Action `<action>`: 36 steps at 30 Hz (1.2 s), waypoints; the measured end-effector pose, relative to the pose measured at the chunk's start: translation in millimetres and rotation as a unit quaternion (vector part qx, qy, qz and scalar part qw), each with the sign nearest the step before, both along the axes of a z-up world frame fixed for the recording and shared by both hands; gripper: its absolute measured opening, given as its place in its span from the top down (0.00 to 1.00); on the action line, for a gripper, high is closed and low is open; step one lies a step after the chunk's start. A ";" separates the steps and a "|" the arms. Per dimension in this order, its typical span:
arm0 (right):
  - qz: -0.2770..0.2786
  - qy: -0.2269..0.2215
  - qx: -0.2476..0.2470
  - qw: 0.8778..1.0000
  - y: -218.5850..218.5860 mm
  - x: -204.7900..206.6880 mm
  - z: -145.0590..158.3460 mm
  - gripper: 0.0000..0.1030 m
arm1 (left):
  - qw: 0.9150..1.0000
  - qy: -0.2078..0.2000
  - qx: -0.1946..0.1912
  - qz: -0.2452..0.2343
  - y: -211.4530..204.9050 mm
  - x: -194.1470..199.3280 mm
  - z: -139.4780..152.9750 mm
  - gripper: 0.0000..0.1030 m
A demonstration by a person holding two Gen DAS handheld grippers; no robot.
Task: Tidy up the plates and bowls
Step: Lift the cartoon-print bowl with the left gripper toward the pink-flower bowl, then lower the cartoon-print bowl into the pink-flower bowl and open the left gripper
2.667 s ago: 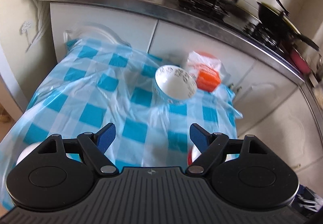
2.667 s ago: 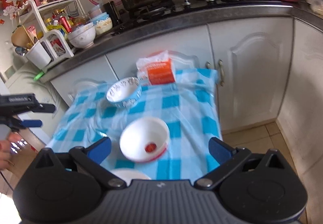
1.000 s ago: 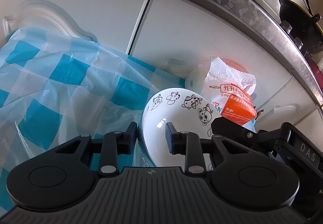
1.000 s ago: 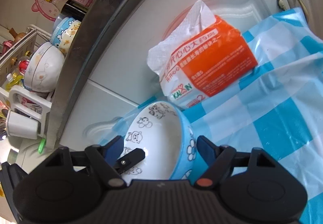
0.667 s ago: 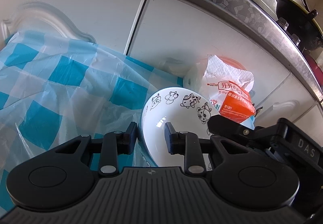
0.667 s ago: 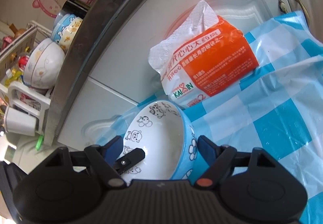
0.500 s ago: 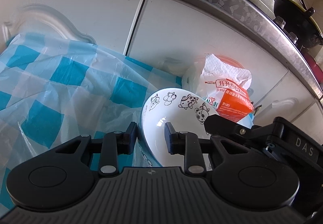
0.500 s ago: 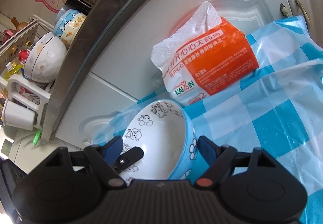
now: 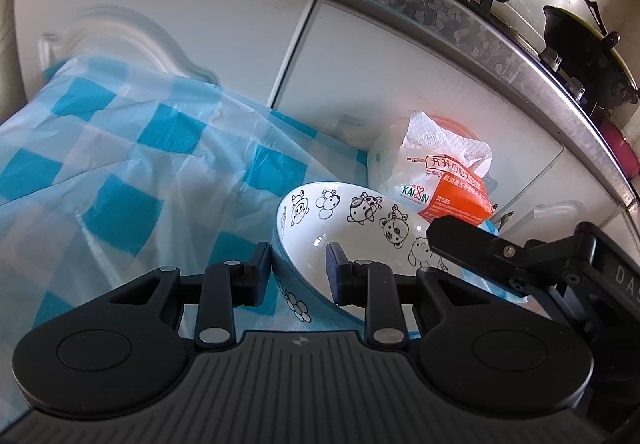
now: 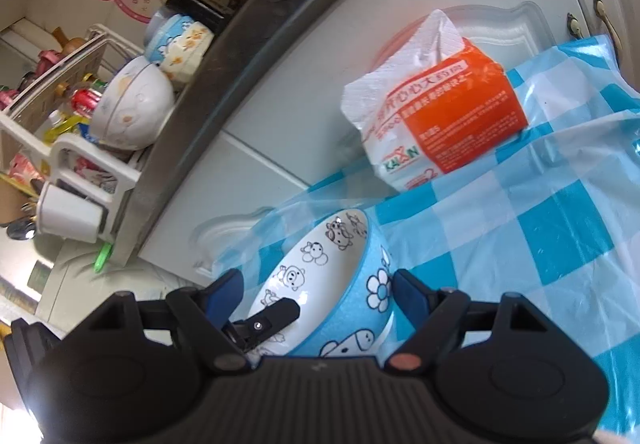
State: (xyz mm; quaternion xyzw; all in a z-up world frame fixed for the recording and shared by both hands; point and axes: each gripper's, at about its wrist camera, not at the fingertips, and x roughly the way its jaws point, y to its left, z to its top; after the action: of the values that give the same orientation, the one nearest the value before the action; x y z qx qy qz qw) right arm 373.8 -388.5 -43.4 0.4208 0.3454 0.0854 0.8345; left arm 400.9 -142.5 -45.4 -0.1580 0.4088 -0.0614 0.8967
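Two grippers are meeting at one bowl. Furthest left, the blue-and-white checked plastic cloth (image 9: pixel 132 172) is covering the bench, wrinkled and draping toward the white cabinet doors (image 9: pixel 360 76) behind it. Next comes the left gripper (image 9: pixel 298 276), its jaws clamped on the near wall of the white ceramic bowl with black cartoon animals inside and a blue flowered outside (image 9: pixel 352 228): one blue pad is pressing the outer wall, the other is sitting inside the bowl. The bowl is tilting, its mouth turned up and away from the left wrist camera, near the back of the bench; whether its base is touching the cloth cannot be told. To the right of the bowl, one black finger of the right gripper (image 9: pixel 472 240) is reaching over the far rim.

In the right wrist view, the right gripper (image 10: pixel 316 292) is straddling the same bowl (image 10: pixel 320 276), its jaws standing apart on either side of it, with a black fingertip of the left gripper lying inside the bowl. Further right and behind, an orange-and-white plastic pack of tissues (image 10: pixel 436 124) is resting on the cloth (image 10: pixel 540 236), leaning against the cabinet.
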 end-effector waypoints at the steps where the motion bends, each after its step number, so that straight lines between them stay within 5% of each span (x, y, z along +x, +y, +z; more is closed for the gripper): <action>1: 0.002 -0.002 0.001 1.000 1.8 -1.8 2.0 0.21 | 1.000 -0.002 0.000 0.001 2.1 -4.2 2.2 0.71; 36: 0.130 -0.062 0.022 0.989 82.9 -93.7 68.7 0.21 | 0.996 -0.032 -0.005 0.088 67.7 -129.0 60.4 0.71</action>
State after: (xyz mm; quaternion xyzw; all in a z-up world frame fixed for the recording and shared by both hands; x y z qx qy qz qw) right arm 280.1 -305.6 25.3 0.3844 0.3430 0.2266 0.8266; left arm 271.8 -74.8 15.0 -0.1961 0.3640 0.0107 0.9104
